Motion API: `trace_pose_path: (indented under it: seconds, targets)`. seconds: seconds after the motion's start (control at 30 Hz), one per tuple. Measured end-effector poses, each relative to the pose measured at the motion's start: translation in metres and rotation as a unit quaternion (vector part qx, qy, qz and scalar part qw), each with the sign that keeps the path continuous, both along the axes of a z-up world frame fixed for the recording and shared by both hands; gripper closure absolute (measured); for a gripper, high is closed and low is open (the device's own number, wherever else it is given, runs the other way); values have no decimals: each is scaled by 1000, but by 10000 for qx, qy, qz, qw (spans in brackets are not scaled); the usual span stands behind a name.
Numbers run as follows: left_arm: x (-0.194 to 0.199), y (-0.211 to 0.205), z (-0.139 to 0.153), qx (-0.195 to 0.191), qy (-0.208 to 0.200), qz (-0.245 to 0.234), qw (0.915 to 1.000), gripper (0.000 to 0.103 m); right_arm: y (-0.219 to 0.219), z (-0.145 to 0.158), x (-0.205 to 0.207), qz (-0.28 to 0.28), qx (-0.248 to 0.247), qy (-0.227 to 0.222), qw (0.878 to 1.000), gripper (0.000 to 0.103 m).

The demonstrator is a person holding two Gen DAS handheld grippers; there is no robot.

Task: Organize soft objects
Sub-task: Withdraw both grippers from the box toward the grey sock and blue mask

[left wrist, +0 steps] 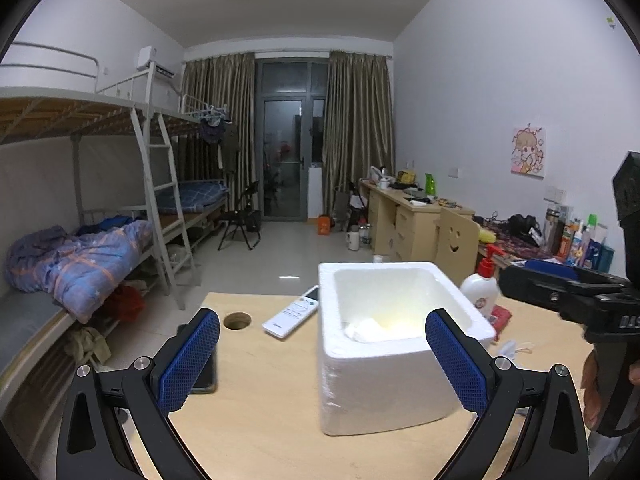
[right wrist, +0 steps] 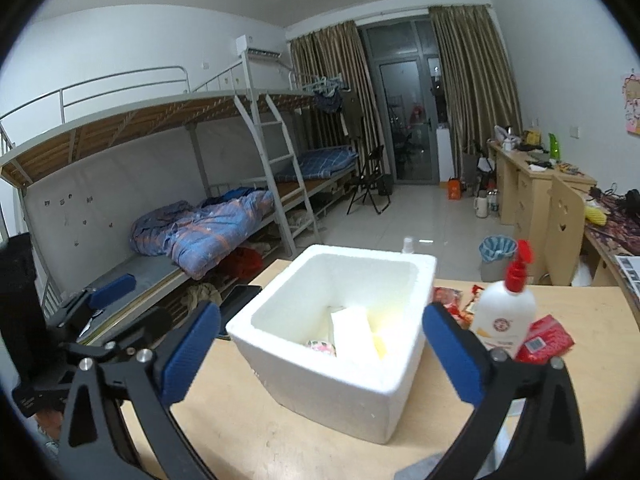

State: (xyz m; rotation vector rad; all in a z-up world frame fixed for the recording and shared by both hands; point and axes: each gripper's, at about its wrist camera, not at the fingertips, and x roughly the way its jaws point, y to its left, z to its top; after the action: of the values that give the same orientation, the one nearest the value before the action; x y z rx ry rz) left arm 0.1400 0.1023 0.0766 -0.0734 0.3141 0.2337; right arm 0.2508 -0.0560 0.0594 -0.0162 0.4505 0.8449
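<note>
A white foam box [left wrist: 384, 380] stands on the wooden table [left wrist: 256, 432]; it also shows in the right wrist view [right wrist: 340, 392]. Inside lie a crumpled white soft item [left wrist: 366, 330], a white pack [right wrist: 352, 330] and a floral item [right wrist: 322, 347]. My left gripper [left wrist: 322, 364] is open and empty, its jaws spread before the box's near wall. My right gripper [right wrist: 322, 356] is open and empty, just in front of the box. Red packets [right wrist: 546, 340] lie right of the box.
A lotion pump bottle [right wrist: 504, 312] stands right of the box. A white remote [left wrist: 294, 314], a cable hole [left wrist: 237, 320] and a dark phone [left wrist: 206, 380] are on the left of the table. Bunk beds stand left, desks right.
</note>
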Motion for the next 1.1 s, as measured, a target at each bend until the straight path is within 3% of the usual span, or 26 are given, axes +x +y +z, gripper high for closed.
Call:
trace_pose_path:
  seconds: [0.7, 1.1]
  targets:
    - [-48, -78, 13, 62, -198, -699, 9973, 0, -71, 6, -62, -442, 210, -442, 9978, 0]
    - [-61, -100, 4, -33, -177, -1001, 9948, 0, -108, -9, -85, -823, 216, -645, 9943, 0]
